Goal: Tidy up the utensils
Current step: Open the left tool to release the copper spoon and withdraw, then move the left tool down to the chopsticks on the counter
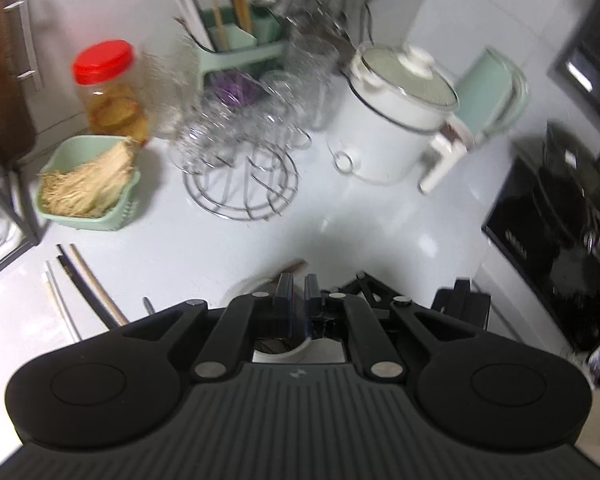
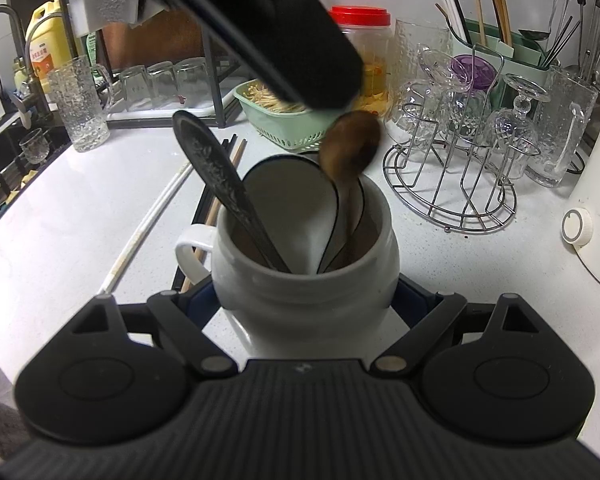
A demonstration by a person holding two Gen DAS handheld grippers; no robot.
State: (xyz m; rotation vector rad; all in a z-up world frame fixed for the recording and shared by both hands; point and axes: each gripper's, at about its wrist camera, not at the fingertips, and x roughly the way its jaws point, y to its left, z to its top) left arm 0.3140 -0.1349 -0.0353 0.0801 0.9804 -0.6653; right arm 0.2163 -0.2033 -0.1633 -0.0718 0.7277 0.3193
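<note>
Mug (image 2: pixel 304 300) between right hand-held gripper (image 2: pixel 302 300) fingers

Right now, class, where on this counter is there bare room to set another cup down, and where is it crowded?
Bare: white counter between wire glass rack, loose chopsticks and cooker. Crowded: the back wall, around the red-lidded jar and green basket.

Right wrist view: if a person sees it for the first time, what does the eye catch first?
First the white mug in the centre, clamped by the right gripper and stuffed with spoons: a dark metal spoon, a brown wooden spoon and white ones. Above it looms the blurred black left gripper. To the right stands a wire rack of upturned glasses.
</note>
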